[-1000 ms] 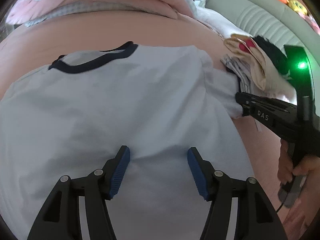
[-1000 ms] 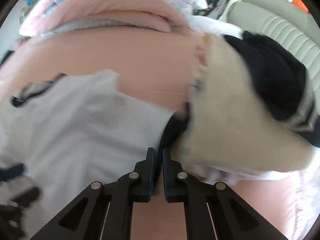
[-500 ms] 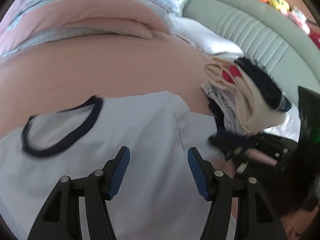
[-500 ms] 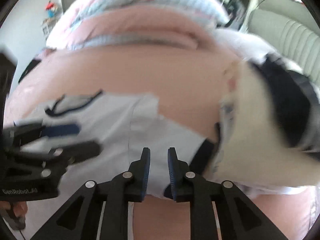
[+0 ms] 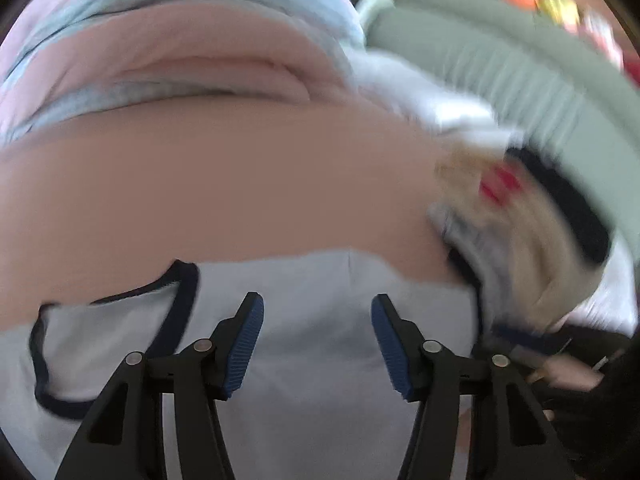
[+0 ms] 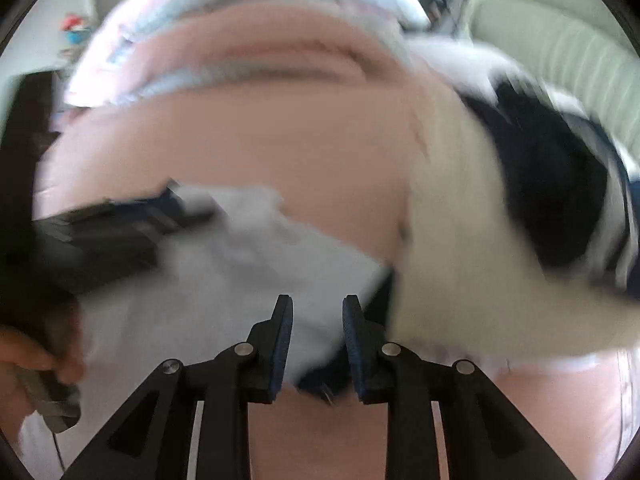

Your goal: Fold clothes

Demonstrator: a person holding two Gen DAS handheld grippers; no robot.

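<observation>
Right gripper (image 6: 316,344) jaws just opening, navy-trimmed sleeve between them unclamped, left gripper (image 5: 316,344) jaws apart and just narrowing, empty above white T-shirt (image 5: 320,412) spread on pink bedsheet (image 5: 240,184), clothes pile (image 6: 480,220) right.

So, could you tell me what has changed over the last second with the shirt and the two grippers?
The right hand-held gripper, shut on the sleeve edge of the white shirt a second ago, has just been opening; the sleeve now lies loose between its pads. The left hand-held gripper slid across the shirt towards the collar side, closing slightly, still holding nothing. The shirt stays flat beside the clothes pile.
</observation>
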